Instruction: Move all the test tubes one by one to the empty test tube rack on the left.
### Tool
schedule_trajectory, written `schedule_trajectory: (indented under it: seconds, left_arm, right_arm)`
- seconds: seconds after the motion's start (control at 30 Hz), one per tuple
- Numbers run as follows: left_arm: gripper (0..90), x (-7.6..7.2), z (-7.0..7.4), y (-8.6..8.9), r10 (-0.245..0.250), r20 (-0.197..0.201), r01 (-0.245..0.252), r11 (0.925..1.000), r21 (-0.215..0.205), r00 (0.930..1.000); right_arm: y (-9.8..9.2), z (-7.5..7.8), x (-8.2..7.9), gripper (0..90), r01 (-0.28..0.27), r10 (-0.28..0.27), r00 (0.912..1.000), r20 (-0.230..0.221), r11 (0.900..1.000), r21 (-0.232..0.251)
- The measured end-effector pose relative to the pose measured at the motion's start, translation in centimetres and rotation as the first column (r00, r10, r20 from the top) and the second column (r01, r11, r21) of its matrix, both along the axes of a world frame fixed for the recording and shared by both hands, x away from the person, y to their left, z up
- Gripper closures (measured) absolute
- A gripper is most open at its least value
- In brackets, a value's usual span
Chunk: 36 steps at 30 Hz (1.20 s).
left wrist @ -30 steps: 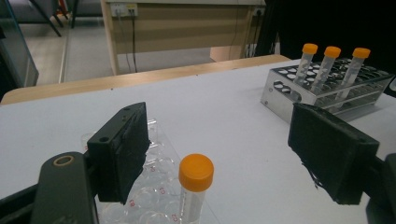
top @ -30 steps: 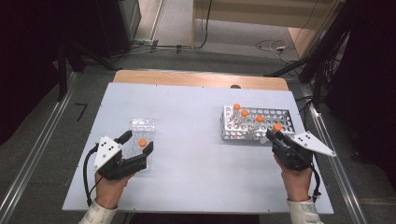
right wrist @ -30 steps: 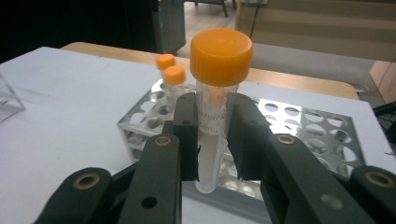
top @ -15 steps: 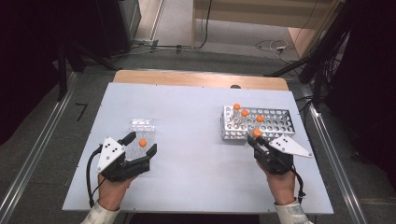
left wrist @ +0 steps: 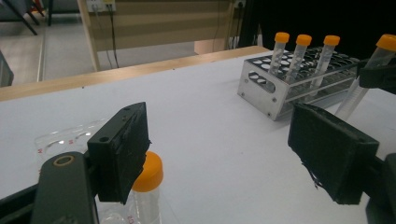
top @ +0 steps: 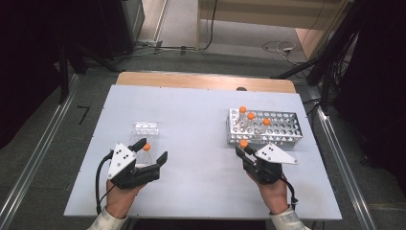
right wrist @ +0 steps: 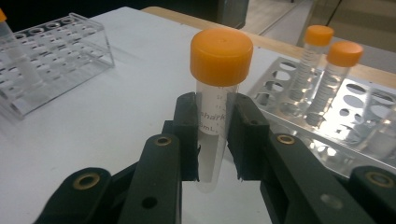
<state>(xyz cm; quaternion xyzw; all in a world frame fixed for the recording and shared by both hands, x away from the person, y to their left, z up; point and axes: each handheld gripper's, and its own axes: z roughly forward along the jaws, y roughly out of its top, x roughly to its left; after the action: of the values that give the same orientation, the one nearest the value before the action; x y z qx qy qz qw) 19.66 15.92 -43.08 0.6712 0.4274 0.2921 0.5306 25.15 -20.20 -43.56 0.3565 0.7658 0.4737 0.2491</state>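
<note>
Writing: the held tube (right wrist: pixel 218 109) carries print partly covered by the tool pads; the letters "shark" and "mL" can be read, the rest cannot. Red marks on the clear plastic rack (left wrist: pixel 70 140) are too small to read.

Right tool (top: pixel 245 152): closed on the held tube, orange cap up, tube upright between both pads. It sits just in front of the metal rack (top: pixel 287 132), near that rack's left front corner. Half a second ago it held the tube closer to the rack's front edge; a second ago it was at the rack's right front corner, and the rack showed four caps.

Left tool (top: pixel 152 152): jaws wide apart, gripping nothing. An orange-capped tube (left wrist: pixel 145 186) stands just beside its left pad (left wrist: pixel 122 149), at the clear plastic rack, well to the left of the metal rack. The tool has drawn slightly toward the person since the earlier frames.

Metal rack: perforated, on the white table (top: pixel 191 124), holding three upright orange-capped tubes (left wrist: pixel 299 53) in its left part; other holes open.

Clear plastic rack: one capped tube seen in it.
</note>
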Motion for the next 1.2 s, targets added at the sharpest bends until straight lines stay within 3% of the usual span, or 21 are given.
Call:
schedule_trajectory:
  seconds: [0.37, 0.57, 0.93, 1.2]
  left_arm:
    - [21.1, -0.3, -0.1, -1.7, -0.056, -0.001, 0.056, 0.9984, 0.007, 0.9984]
    - [21.2, -0.7, 0.1, -2.9, -0.094, 0.006, 0.094, 0.9955, 0.006, 0.9955]
    - [24.3, -0.8, -0.3, -5.3, -0.175, 0.001, 0.174, 0.9845, 0.015, 0.9847]
    - [28.5, -0.7, -0.7, -6.4, -0.207, -0.008, 0.207, 0.978, 0.024, 0.9783]
  right_arm:
    - [2.7, -0.4, -0.9, 71.9, -0.086, 0.086, 0.9961, -0.015, 0.996, -0.006]
    - [4.4, -0.7, -1.6, 71.9, -0.143, 0.143, 0.9895, -0.019, 0.99, -0.017]
    - [6.8, -1.4, -2.4, 71.9, -0.215, 0.214, 0.9761, -0.039, 0.976, -0.028]
    - [8.2, -1.8, -2.7, 71.9, -0.249, 0.247, 0.9677, -0.049, 0.968, -0.034]
